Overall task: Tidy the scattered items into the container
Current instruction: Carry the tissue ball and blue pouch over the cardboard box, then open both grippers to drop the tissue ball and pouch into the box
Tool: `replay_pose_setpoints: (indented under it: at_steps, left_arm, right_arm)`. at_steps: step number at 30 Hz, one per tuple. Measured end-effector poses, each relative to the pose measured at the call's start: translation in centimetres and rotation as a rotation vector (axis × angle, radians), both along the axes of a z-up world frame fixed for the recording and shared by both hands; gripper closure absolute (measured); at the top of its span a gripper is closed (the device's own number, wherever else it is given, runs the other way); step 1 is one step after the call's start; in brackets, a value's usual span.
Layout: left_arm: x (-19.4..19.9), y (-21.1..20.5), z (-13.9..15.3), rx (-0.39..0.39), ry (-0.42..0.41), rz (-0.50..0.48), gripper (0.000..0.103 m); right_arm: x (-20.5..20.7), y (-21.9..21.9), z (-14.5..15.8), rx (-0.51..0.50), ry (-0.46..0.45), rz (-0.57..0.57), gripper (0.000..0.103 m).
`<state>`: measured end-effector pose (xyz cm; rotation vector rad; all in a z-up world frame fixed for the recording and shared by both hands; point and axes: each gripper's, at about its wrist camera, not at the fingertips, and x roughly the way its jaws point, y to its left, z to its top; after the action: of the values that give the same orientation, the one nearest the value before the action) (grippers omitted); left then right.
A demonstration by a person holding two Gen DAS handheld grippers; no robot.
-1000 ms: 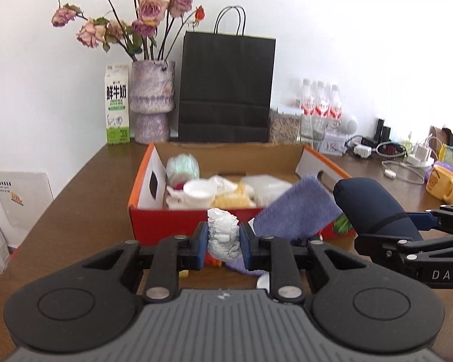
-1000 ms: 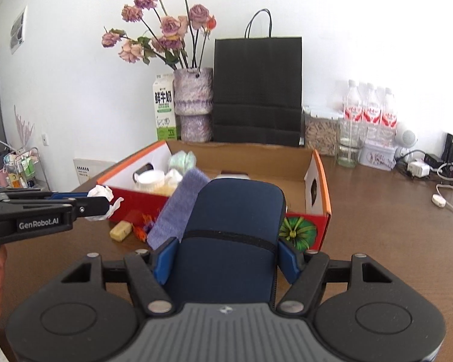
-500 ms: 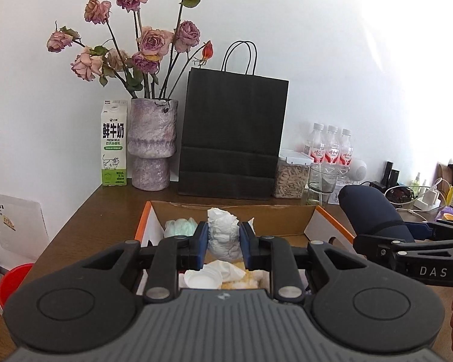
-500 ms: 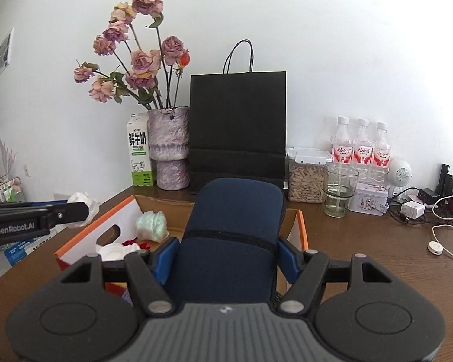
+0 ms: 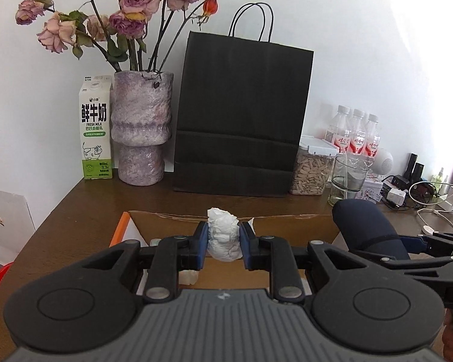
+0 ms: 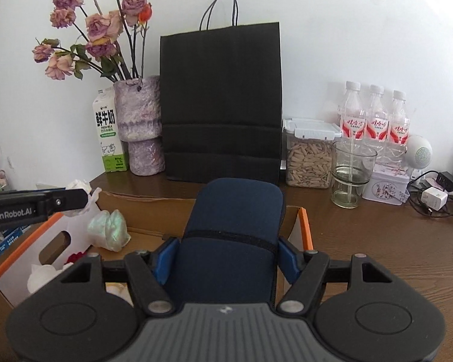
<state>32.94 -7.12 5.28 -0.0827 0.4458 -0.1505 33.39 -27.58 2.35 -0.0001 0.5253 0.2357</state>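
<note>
My left gripper is shut on a crumpled white tissue and holds it above the open cardboard box. My right gripper is shut on a dark blue soft case above the right part of the same orange-edged box. The box holds a pale green wad, white wrappers and something red. The left gripper's arm with the tissue shows in the right wrist view; the blue case shows in the left wrist view.
A black paper bag, a purple vase of dried roses and a milk carton stand behind the box by the wall. A seed jar, a glass, water bottles, a tin and cables lie at the right.
Both grippers have risen and moved forward over the box with their loads. The box's front wall and the purple cloth have dropped out of view.
</note>
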Motion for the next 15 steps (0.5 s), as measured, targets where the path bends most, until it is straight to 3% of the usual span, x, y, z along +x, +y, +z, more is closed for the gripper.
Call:
replay_pose_setpoints:
  at_steps: [5, 13, 14, 15]
  left_arm:
    - [1.9, 0.2, -1.5, 0.025, 0.058, 0.013, 0.080]
    - [2.0, -0.2, -2.0, 0.048, 0.077, 0.005, 0.078]
    - [1.9, -0.3, -1.9, 0.055, 0.074, 0.003, 0.075]
    - [1.8, -0.4, -1.8, 0.062, 0.073, 0.005, 0.054]
  right_arm:
    - [1.7, -0.7, -1.8, 0.007, 0.067, 0.003, 0.036]
    - [1.5, -0.3, -1.7, -0.020, 0.063, -0.003, 0.035]
    - [1.5, -0.3, -1.7, -0.022, 0.065, -0.006, 0.034]
    - [1.4, -0.3, -1.5, -0.022, 0.064, -0.011, 0.034]
